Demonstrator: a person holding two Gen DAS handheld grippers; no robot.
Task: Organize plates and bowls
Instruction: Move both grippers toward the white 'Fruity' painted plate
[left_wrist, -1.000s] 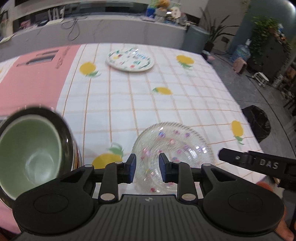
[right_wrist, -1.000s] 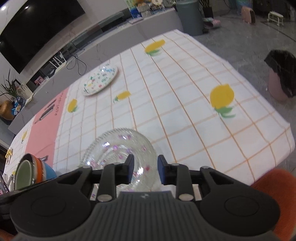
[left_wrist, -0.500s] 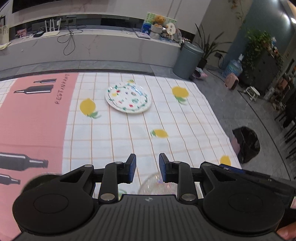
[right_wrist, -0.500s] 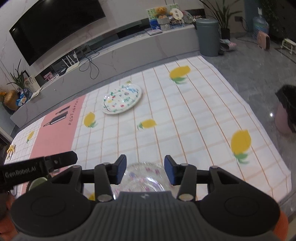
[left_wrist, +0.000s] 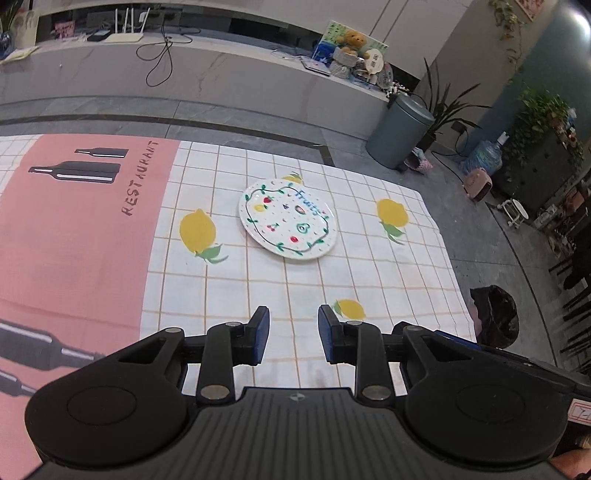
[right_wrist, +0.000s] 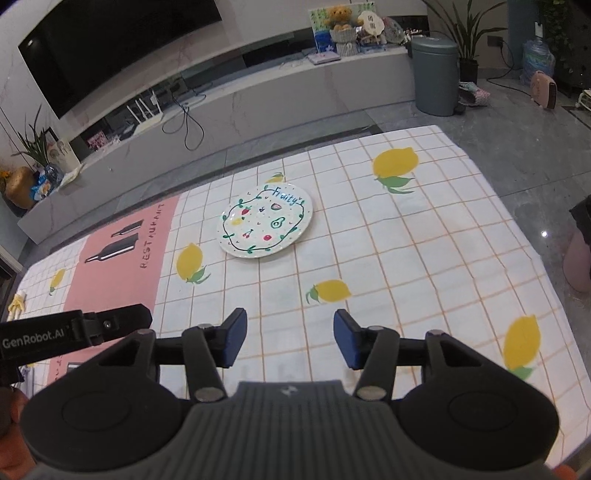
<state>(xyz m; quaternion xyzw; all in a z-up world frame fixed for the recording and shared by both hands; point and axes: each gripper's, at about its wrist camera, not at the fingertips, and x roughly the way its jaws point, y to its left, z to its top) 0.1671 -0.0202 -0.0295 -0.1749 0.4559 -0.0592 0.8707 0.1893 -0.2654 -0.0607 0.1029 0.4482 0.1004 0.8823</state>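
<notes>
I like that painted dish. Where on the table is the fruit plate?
The fruit plate lies flat toward the far side of the tablecloth, between two printed lemons, right of the pink panel.

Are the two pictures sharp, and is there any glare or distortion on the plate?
Left wrist view: sharp, dim room light, fruit plate readable; fisheye bends the tablecloth edges. Right wrist view: also sharp; plate shows small bright glints at its rim, and the floor at right has a light spot.
</notes>
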